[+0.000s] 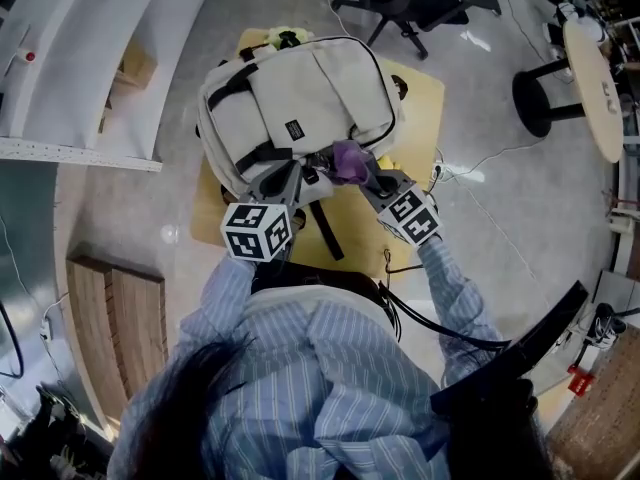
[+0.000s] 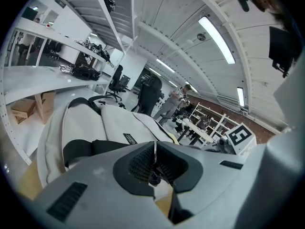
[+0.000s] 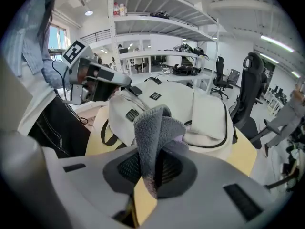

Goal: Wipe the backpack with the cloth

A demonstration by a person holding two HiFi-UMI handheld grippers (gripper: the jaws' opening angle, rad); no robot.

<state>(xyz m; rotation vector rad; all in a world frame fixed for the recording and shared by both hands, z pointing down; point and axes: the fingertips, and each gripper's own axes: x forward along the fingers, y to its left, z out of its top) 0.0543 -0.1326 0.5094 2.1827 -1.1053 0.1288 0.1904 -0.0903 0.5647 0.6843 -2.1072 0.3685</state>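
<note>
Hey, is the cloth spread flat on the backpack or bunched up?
Bunched up: the cloth folds over itself, pinched in the right hand-held gripper.

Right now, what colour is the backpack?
The backpack is off-white with black straps; this shows best in the head view.

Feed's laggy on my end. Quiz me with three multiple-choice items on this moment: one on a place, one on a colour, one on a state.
1. The backpack lies on: A the floor; B the yellow table; C an office chair.
2. The backpack's body is: A black; B red; C pale beige.
3. The right gripper is: A shut on the cloth; B open and empty; C shut on a strap.

Answers: B, the yellow top shows around the backpack in the head view; C, its panels read beige in every view; A, the right gripper view shows the cloth pinched between the jaws.
</note>
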